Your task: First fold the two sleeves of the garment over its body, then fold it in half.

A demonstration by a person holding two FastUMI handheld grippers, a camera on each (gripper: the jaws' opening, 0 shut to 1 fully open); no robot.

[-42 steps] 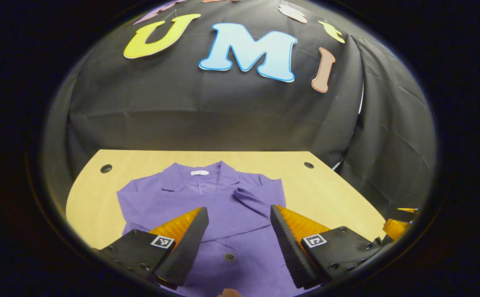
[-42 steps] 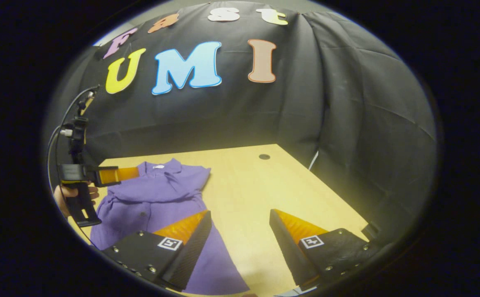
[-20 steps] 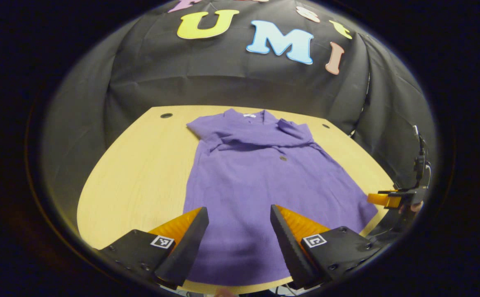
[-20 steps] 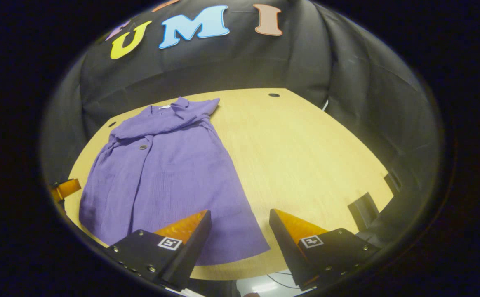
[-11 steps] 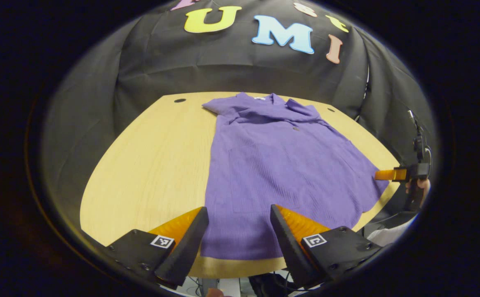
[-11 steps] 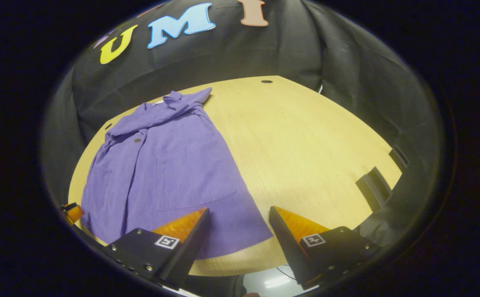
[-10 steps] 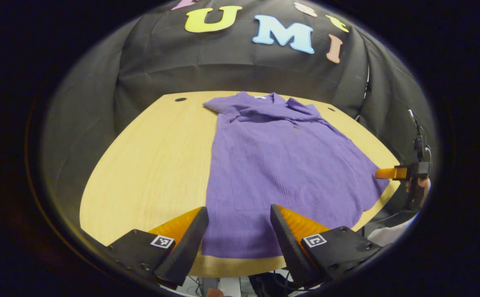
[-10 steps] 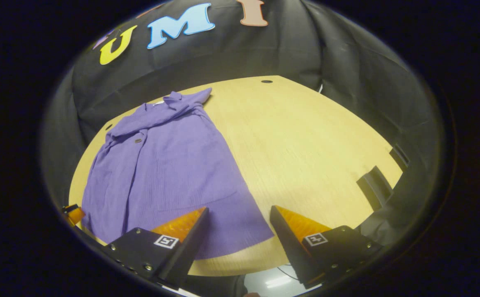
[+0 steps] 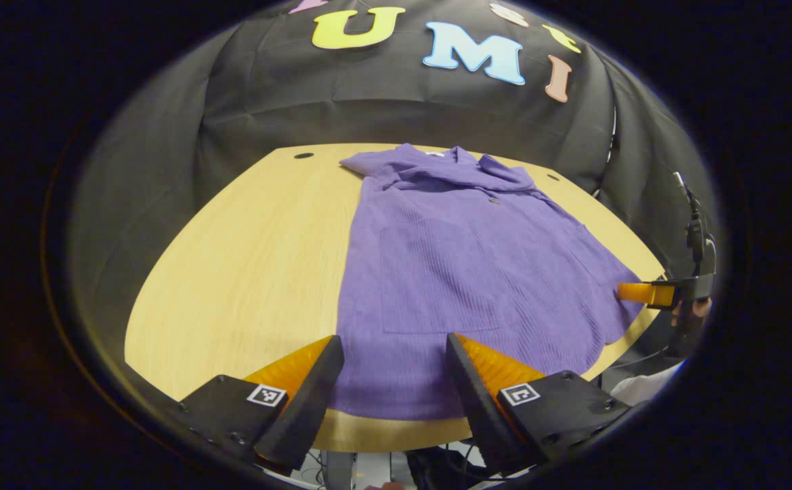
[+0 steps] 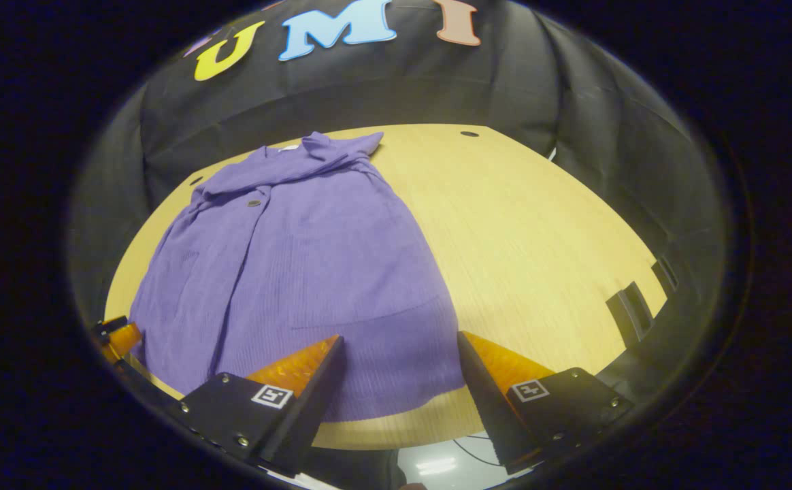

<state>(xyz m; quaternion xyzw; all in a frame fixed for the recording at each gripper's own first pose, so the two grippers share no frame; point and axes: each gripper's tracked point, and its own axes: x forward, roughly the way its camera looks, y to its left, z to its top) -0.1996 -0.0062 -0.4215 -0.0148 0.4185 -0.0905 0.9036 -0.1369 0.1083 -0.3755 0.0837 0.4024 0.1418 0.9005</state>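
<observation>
The purple button-up garment [image 9: 464,272] lies flat on the wooden desk [image 9: 246,258], collar toward the booth wall and hem at the near edge, left of the desk's middle in the right gripper view [image 10: 287,265]. Both sleeves [image 9: 437,173] appear already folded across the chest just below the collar, so the first part of the task looks done; the fold in half is not yet made, since the body lies at full length. The left hand-held gripper [image 9: 393,371] hangs over the hem with its jaws wide apart and nothing between them. The right hand-held gripper [image 10: 399,367] is likewise spread wide and empty, over the hem's right corner; it also shows at the edge of the left gripper view [image 9: 644,292], held by a hand [image 9: 692,309]. Two small round holes [image 9: 303,156] sit in the desk's far corners, well apart from the cloth. Nothing lies on the garment to block the fold.
</observation>
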